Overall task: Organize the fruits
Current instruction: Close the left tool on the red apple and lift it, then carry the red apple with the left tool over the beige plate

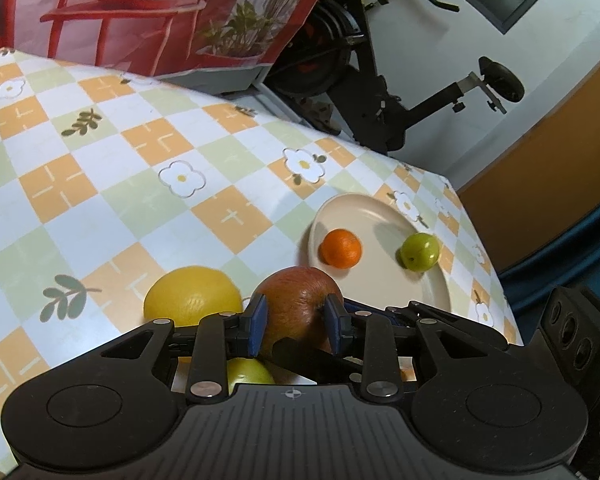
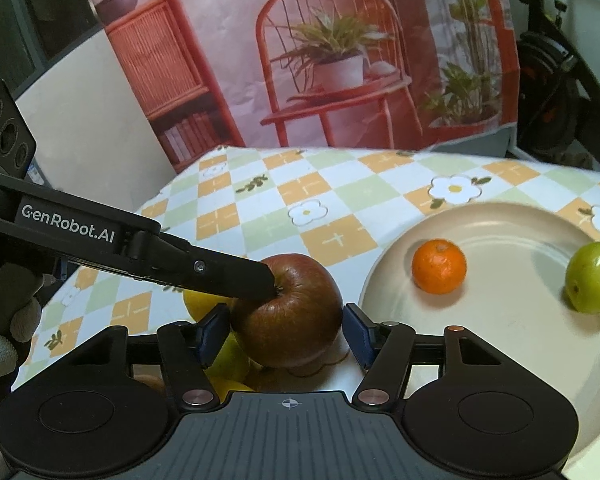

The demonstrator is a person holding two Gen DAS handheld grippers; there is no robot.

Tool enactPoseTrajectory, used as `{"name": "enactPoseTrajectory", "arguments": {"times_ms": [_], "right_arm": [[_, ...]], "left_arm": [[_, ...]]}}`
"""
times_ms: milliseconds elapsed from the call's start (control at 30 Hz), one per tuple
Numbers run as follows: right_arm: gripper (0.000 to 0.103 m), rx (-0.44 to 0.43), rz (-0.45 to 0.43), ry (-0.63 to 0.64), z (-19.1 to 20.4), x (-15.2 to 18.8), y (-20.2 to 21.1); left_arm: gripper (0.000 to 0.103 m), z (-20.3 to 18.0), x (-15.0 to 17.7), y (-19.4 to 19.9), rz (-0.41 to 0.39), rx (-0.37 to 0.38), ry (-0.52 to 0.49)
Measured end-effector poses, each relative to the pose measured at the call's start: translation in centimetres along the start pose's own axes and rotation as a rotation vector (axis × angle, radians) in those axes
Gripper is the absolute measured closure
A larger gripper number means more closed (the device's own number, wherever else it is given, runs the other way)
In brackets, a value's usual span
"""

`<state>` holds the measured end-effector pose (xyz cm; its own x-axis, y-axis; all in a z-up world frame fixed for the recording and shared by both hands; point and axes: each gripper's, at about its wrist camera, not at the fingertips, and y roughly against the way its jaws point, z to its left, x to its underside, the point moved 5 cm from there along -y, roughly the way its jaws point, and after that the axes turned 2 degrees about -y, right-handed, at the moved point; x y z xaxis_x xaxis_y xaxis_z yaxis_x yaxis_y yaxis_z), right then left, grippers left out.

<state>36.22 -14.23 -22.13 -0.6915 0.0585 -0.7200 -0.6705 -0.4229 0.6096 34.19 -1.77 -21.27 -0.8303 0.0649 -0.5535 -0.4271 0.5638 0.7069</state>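
On the bench [image 2: 340, 208] the apple [image 2: 288, 312] sits just left of the plate [image 2: 500, 320], with a lemon [image 1: 192, 296] touching its left side. On the plate lie a mandarin [image 2: 439, 266] and, to its right and apart, a plum [image 2: 592, 277]. A printed backdrop [image 2: 300, 60] stands behind the bench.

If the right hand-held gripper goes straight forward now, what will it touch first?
Most likely the round red-brown apple, already between the right hand-held gripper's open blue pads; the left hand-held gripper holds it.
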Motion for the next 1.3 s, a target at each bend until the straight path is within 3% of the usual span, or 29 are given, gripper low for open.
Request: {"name": "enactPoseTrajectory", "arguments": {"times_ms": [333,700,1300], "right_arm": [[0.046,0.012,-0.072,-0.01,-1.9,-1.1,3.1],[0.046,0.069,-0.113,-0.044,-7.0,-2.2,5.4],[0.046,0.129,-0.06,-0.028,-12.5,-5.2,1.9]], "left_arm": [[0.07,-3.6,-1.3,-0.2,-0.017,0.009,-0.07],[0.07,-7.7,-3.3,-4.0,0.018,0.042,-0.152],[0.07,-8.0,-6.8,-9.3,0.061,0.035,-0.15]]}}
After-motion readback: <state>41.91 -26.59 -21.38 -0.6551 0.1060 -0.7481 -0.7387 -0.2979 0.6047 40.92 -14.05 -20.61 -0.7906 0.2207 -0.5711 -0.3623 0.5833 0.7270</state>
